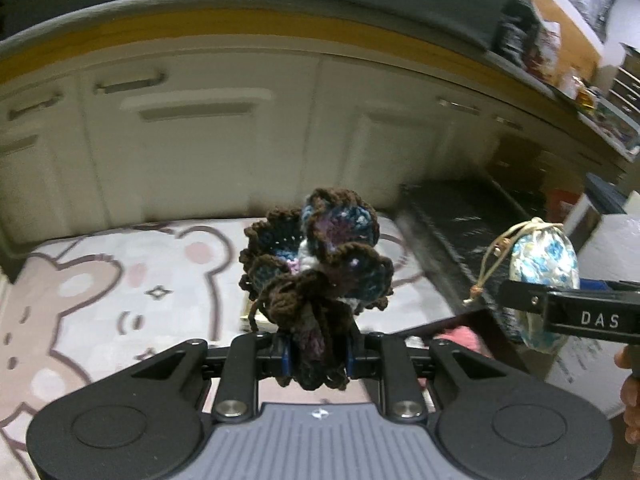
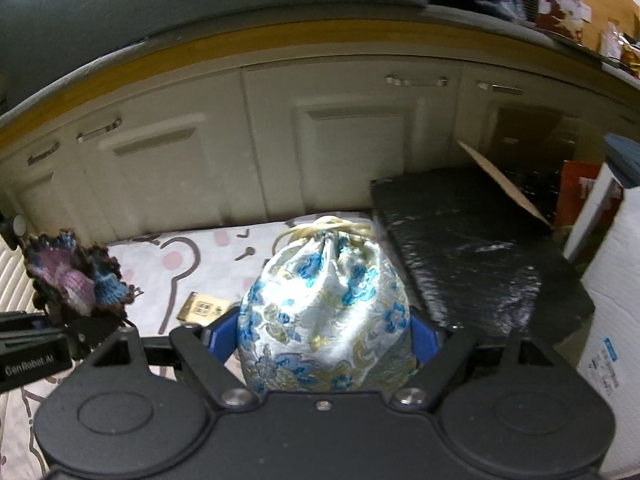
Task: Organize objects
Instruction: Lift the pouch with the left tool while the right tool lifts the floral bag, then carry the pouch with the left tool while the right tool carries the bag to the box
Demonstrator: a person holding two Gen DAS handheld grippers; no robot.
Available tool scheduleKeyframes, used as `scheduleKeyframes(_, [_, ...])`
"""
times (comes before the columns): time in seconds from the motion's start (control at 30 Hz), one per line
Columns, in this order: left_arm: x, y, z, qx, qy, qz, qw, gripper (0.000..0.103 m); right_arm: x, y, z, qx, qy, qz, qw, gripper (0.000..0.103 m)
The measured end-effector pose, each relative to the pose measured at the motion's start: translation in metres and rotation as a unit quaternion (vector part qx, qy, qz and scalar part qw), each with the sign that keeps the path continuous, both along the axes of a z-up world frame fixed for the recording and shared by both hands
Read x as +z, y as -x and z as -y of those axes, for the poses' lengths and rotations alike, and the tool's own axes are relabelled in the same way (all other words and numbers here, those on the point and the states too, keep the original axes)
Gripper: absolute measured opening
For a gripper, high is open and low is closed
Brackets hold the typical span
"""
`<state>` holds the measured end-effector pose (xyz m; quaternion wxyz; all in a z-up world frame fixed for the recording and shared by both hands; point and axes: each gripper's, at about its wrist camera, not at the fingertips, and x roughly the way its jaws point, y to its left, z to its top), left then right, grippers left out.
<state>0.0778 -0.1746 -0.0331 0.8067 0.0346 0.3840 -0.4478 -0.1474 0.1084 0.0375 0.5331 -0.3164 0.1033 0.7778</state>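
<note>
My left gripper [image 1: 318, 356] is shut on a crocheted piece [image 1: 316, 264] of brown, blue and purple yarn, held above a bear-print mat [image 1: 120, 280]. The crochet also shows at the left of the right wrist view [image 2: 76, 276]. My right gripper [image 2: 324, 336] is shut on a white drawstring pouch with blue flowers [image 2: 324, 308], held in the air above the mat [image 2: 160, 264]. The pouch shows at the right of the left wrist view [image 1: 544, 272], with its cord hanging down. A small gold packet [image 2: 202, 309] lies on the mat below.
White cabinet doors [image 1: 200, 140] stand behind the mat. A black box [image 2: 472, 256] with a cardboard flap [image 2: 504, 178] sits to the right. A white paper roll [image 2: 616, 320] stands at far right. A cluttered countertop [image 1: 580, 92] runs above.
</note>
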Motion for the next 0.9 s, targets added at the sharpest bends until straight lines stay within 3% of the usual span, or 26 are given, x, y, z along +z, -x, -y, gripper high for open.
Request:
scheduleKeyframes(0.2, [-0.006,0.019,0.027,-0.049,0.012,-0.025,0.9984,0.024,0.000,-0.023,-0.005,-0.004,0.010,0.007,1.000,0.085])
scheduleKeyframes(0.47, [-0.029,0.031,0.064,-0.117,0.013,-0.083,0.9896,0.024,-0.004,-0.044,-0.014,-0.007,0.028,0.017,0.999,0.085])
scheduleKeyframes(0.9, [-0.068,0.038,0.107,-0.154,-0.026,-0.126,0.9797,0.025,-0.022,-0.053,-0.024,0.025,0.069,0.046,0.996,0.085])
